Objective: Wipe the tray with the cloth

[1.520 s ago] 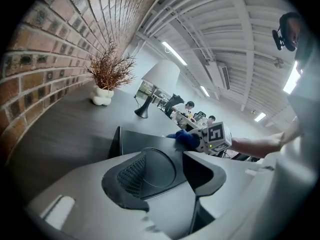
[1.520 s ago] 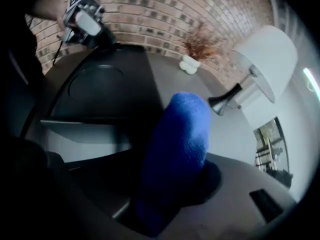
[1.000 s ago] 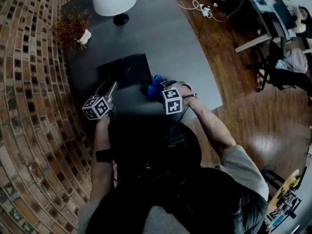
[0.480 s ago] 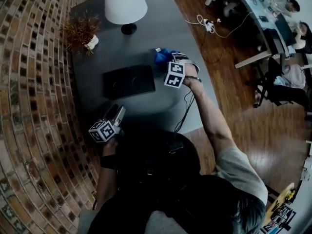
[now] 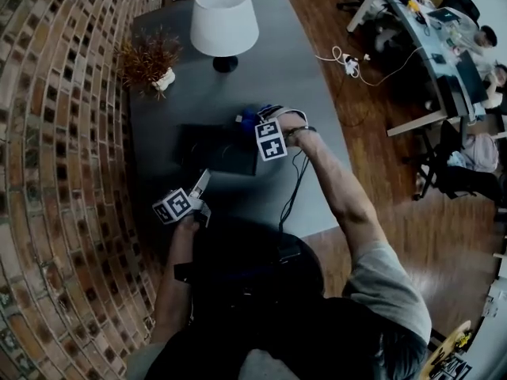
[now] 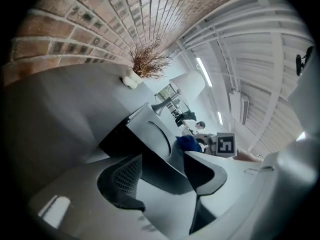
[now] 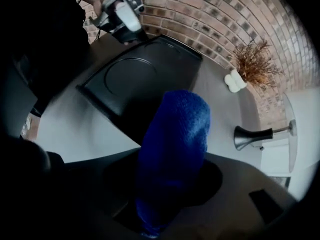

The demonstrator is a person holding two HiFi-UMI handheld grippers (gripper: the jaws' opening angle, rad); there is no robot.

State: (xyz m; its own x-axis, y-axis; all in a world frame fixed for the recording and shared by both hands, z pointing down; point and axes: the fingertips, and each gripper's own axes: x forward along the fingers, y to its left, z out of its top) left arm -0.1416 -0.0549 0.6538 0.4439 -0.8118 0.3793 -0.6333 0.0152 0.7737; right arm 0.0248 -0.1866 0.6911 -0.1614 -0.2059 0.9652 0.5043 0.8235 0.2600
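A black rectangular tray [image 5: 207, 150] with a round recess lies on the grey table [image 5: 293, 77]. My right gripper [image 5: 253, 125] is shut on a blue cloth [image 5: 245, 119] and holds it over the tray's far right corner. In the right gripper view the cloth [image 7: 175, 144] stands up between the jaws above the tray [image 7: 135, 79]. My left gripper [image 5: 201, 183] sits just off the tray's near edge. Its jaws are opening with nothing between them [image 6: 165, 171]; the tray [image 6: 152, 136] lies ahead of them.
A lamp with a white shade [image 5: 224, 20] and a dried plant in a white pot [image 5: 149, 60] stand at the back of the table. A brick wall [image 5: 55, 172] runs along the left. A cable [image 5: 291, 184] hangs off the table's near edge. Office desks [image 5: 444, 46] stand far right.
My right gripper has carried the cloth from beyond the tray's far right corner in over the tray. My left gripper pulled back from the tray's near left corner and now stays just off its near edge.
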